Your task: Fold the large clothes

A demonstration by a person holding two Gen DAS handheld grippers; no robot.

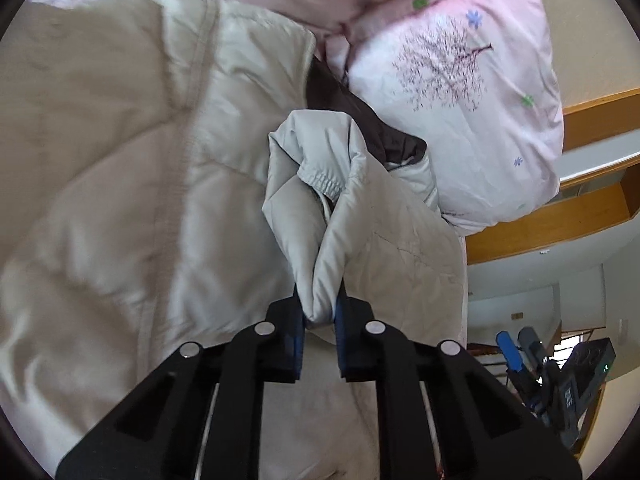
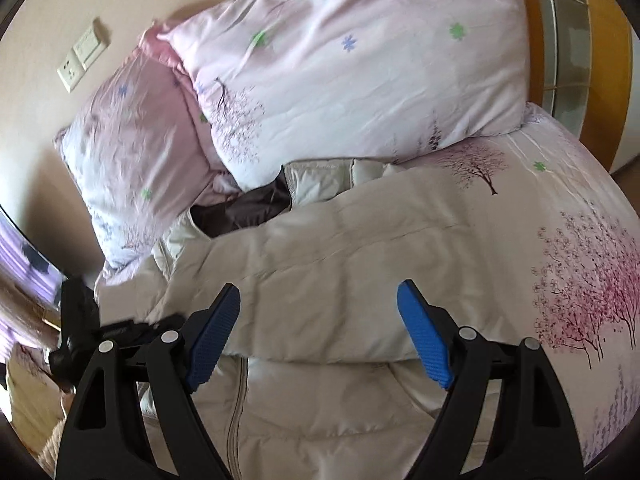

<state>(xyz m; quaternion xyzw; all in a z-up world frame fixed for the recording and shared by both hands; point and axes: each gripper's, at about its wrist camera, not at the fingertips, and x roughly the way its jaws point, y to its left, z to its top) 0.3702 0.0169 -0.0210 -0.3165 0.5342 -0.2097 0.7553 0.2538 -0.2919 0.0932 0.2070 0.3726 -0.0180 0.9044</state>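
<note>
A cream padded jacket (image 1: 120,184) with a dark brown lining (image 1: 360,120) lies spread on the bed. My left gripper (image 1: 320,312) is shut on the jacket's sleeve (image 1: 316,200) near its elastic cuff and holds it lifted over the body. In the right wrist view the jacket (image 2: 320,400) lies zipper up, with one sleeve (image 2: 340,256) folded across the chest. My right gripper (image 2: 320,332) is open and empty just above that folded sleeve. The right gripper also shows in the left wrist view (image 1: 520,352) at the lower right.
Pink flowered pillows (image 2: 340,72) lie at the head of the bed, touching the jacket's collar. The flowered bedsheet (image 2: 560,240) extends right. A wooden headboard (image 2: 568,40) stands behind. A wall with a socket (image 2: 72,70) is at the left.
</note>
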